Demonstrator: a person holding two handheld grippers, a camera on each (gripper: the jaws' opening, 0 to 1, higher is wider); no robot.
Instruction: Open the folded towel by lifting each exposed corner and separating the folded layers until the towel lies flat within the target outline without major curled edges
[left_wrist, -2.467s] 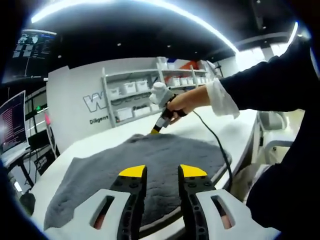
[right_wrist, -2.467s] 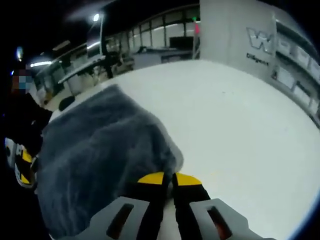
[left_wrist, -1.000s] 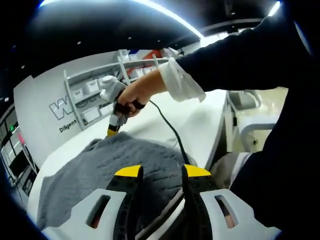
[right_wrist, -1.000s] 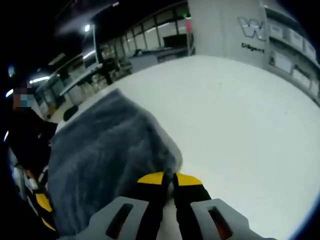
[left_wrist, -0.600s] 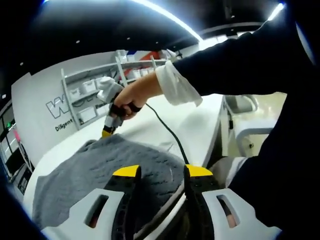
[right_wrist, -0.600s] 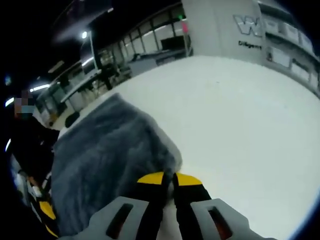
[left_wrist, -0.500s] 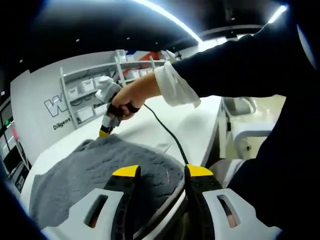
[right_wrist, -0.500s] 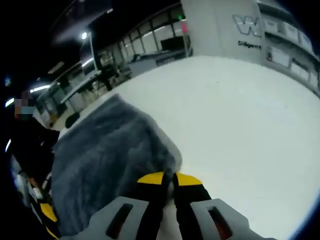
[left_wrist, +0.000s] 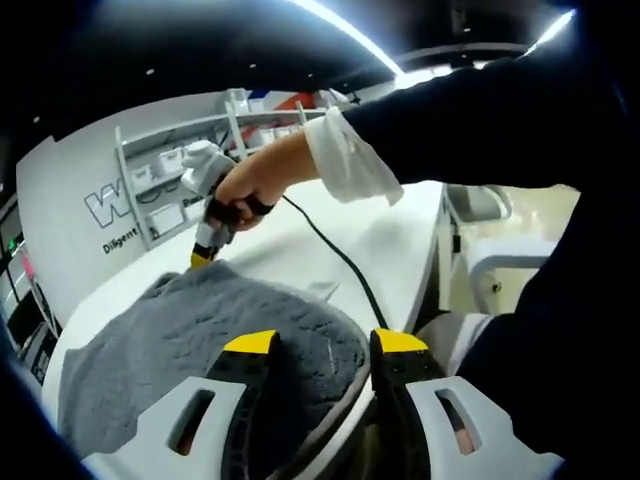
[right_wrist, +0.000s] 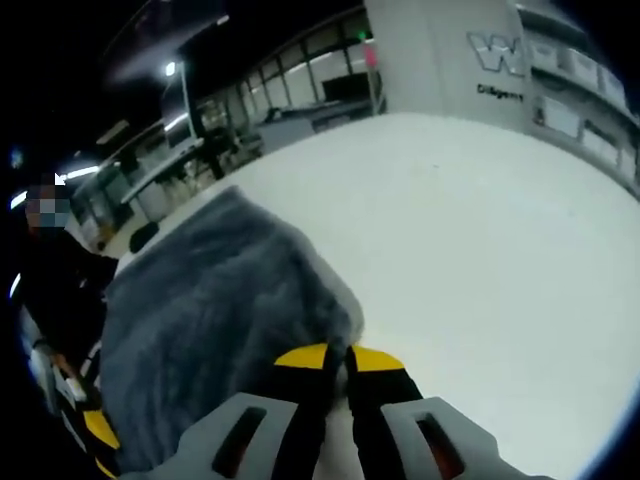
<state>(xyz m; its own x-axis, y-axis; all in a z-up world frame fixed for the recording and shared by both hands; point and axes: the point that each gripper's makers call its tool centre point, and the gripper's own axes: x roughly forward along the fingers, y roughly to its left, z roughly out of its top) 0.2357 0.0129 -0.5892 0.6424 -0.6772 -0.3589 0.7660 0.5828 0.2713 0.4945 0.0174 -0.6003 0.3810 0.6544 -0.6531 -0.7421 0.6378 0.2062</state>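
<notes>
A grey towel (left_wrist: 190, 325) lies rumpled on the white table (left_wrist: 400, 235), its near edge reaching the table's rim. My left gripper (left_wrist: 325, 345) is open, its yellow-tipped jaws standing on either side of the towel's near corner at that rim. At the towel's far side a hand holds my right gripper (left_wrist: 199, 256), tip down on the cloth. In the right gripper view the right gripper (right_wrist: 347, 356) is shut on the towel's (right_wrist: 210, 310) corner, which is slightly raised. The left gripper's fingertip (right_wrist: 97, 428) shows at the lower left.
A black cable (left_wrist: 335, 255) runs from the right gripper across the table and over its near edge. Shelves with white bins (left_wrist: 165, 175) line the back wall. A chair (left_wrist: 485, 205) stands past the table's right end. Bare white tabletop (right_wrist: 470, 240) spreads beyond the towel.
The left gripper has swung to the towel's near corner at the table's edge, still open. The right gripper stays shut on the far corner, barely moved.
</notes>
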